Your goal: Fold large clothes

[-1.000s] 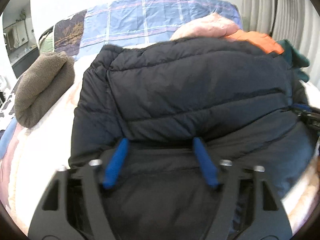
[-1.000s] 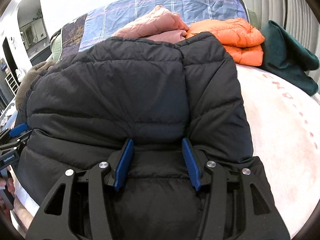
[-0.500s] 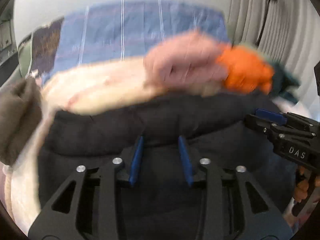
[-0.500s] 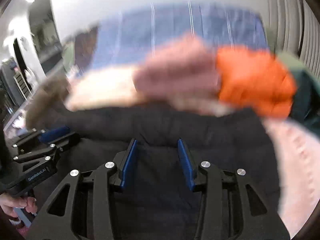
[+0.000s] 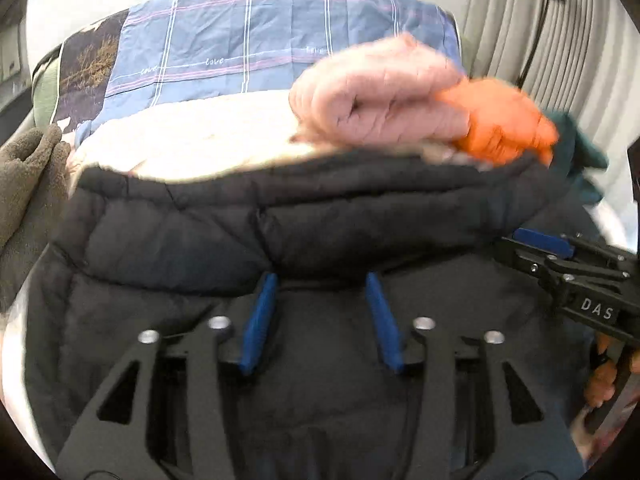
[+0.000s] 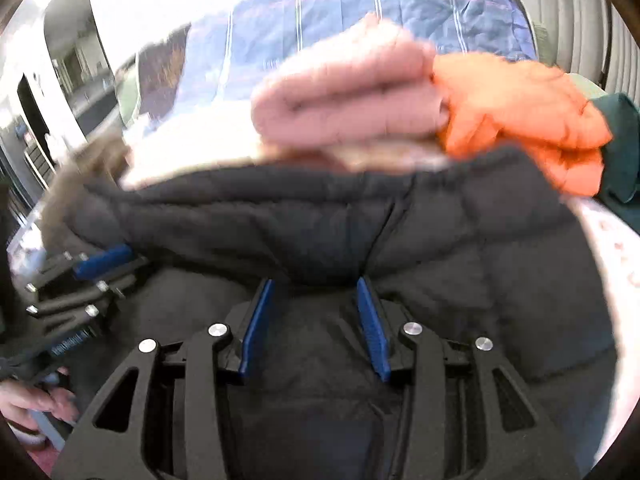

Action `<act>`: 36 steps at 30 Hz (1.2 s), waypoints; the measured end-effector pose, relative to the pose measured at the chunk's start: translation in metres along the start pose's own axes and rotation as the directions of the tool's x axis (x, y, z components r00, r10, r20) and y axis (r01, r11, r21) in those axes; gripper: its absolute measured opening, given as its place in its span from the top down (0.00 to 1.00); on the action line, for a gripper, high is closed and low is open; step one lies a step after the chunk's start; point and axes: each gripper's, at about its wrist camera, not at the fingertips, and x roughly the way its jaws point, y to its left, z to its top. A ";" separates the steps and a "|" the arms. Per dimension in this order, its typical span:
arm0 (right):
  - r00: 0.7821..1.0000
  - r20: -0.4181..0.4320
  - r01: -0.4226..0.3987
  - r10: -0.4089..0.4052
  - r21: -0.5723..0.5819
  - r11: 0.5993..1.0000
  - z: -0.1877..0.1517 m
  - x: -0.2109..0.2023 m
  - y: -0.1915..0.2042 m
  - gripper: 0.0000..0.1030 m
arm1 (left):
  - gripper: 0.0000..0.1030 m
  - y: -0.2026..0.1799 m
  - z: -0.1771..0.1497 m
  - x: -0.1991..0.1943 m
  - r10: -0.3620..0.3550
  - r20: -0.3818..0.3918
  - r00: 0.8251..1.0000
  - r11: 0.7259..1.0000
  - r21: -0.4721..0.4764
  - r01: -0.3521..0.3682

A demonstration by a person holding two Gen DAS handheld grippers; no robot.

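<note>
The left gripper (image 5: 320, 280) has its blue pads spread on either side of a thick roll of black puffer jacket (image 5: 200, 240), and its jaws are opening: the padded fabric bulges between them, but whether the pads still press on it I cannot tell. The right gripper (image 6: 316, 284) stands likewise, jaws part-spread with the jacket's folded edge between the pads; here too the frames do not show whether it pinches or merely straddles. Both tools sit side by side along the same doubled-over edge (each shows at the edge of the other's view), which reads as a two-handed fold: one grip per side keeps the wide hem level as it is laid over the body of the garment.

The jacket is dark, quilted in broad horizontal channels, puffy and springy-looking, so a fold will likely want pressing flat before release. It lies on the pale bedspread (image 5: 192, 140) in the foreground.

Beyond it sit a folded pink quilted jacket (image 5: 380, 92), an orange puffer jacket (image 6: 520, 108) and a dark green garment (image 6: 620, 140), with a brown fleece (image 5: 24, 184) off to the left and a blue plaid pillow (image 5: 260, 36) behind.
</note>
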 end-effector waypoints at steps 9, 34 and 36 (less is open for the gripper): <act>0.972 -0.073 0.227 -0.225 0.011 0.974 0.031 0.061 -0.058 0.40 | 0.29 0.054 0.027 0.045 0.284 -0.041 0.958 0.959 0.010 -0.284; 0.990 0.032 0.137 -0.139 0.045 0.990 0.010 0.022 -0.057 0.39 | 0.31 0.066 0.012 0.027 0.140 -0.001 0.990 0.987 -0.079 -0.140; 0.988 0.093 0.123 -0.124 0.013 0.992 0.002 -0.005 -0.054 0.37 | 0.26 0.066 0.011 0.002 0.132 0.046 0.990 0.989 -0.067 -0.129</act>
